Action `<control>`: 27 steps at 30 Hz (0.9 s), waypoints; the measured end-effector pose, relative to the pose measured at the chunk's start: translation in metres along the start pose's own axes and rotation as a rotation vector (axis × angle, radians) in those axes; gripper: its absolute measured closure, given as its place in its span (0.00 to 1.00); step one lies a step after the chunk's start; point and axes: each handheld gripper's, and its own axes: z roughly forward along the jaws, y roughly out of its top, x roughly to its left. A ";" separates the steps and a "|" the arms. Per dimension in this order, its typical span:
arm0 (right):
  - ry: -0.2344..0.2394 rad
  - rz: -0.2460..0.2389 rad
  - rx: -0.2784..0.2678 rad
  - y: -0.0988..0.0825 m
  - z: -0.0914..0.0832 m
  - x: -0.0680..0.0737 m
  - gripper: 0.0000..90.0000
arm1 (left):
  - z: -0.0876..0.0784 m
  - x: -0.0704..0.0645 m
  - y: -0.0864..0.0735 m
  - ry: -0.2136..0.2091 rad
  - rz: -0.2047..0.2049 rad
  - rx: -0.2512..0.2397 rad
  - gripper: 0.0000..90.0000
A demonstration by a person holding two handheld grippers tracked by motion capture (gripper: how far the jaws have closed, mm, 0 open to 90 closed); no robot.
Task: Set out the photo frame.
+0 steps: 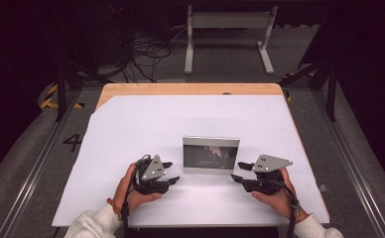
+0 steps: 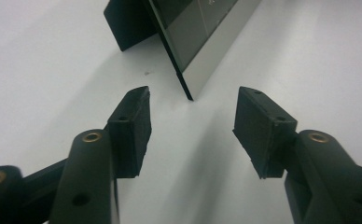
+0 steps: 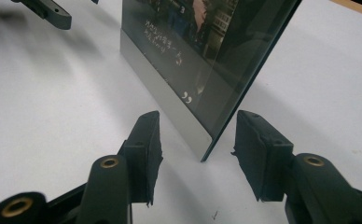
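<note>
A silver-edged picture frame (image 1: pixel 211 154) with a dark glossy picture stands upright on the white sheet near the table's front. My left gripper (image 1: pixel 170 172) is just to its left, jaws pointing at its left edge. In the left gripper view the jaws (image 2: pixel 194 93) stand open, and the frame's near corner (image 2: pixel 188 70) sits just ahead of the gap, untouched. My right gripper (image 1: pixel 236 171) faces the frame's right edge. In the right gripper view the jaws (image 3: pixel 198 116) are open with the frame's edge (image 3: pixel 193 56) between them, and the pads stay apart from it.
A white sheet (image 1: pixel 146 124) covers most of the wooden table (image 1: pixel 190 89). The frame's black back stand (image 2: pixel 123 23) props it from behind. Beyond the table, cables (image 1: pixel 146 52) lie on the floor beside a white stand (image 1: pixel 227 22). Metal rails run along both sides.
</note>
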 end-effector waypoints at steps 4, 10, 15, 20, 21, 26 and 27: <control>0.007 -0.006 -0.005 0.000 0.000 0.003 0.52 | -0.002 -0.002 -0.006 0.001 -0.012 -0.001 0.43; 0.005 -0.026 0.011 0.000 0.005 0.006 0.37 | -0.002 -0.004 -0.011 -0.009 -0.030 0.014 0.30; 0.020 -0.044 0.026 0.000 0.010 0.009 0.27 | 0.001 -0.004 -0.012 -0.002 -0.036 0.016 0.20; 0.029 -0.036 0.031 -0.003 0.012 0.010 0.19 | 0.005 -0.003 -0.015 -0.019 -0.047 0.024 0.12; 0.027 -0.032 0.030 -0.003 0.012 0.009 0.17 | 0.006 -0.002 -0.015 -0.018 -0.047 0.025 0.11; 0.046 -0.029 0.027 -0.005 0.013 0.009 0.12 | 0.008 -0.003 -0.015 -0.032 -0.036 0.024 0.07; 0.046 -0.033 0.028 -0.005 0.013 0.009 0.12 | 0.007 -0.003 -0.015 -0.031 -0.035 0.020 0.07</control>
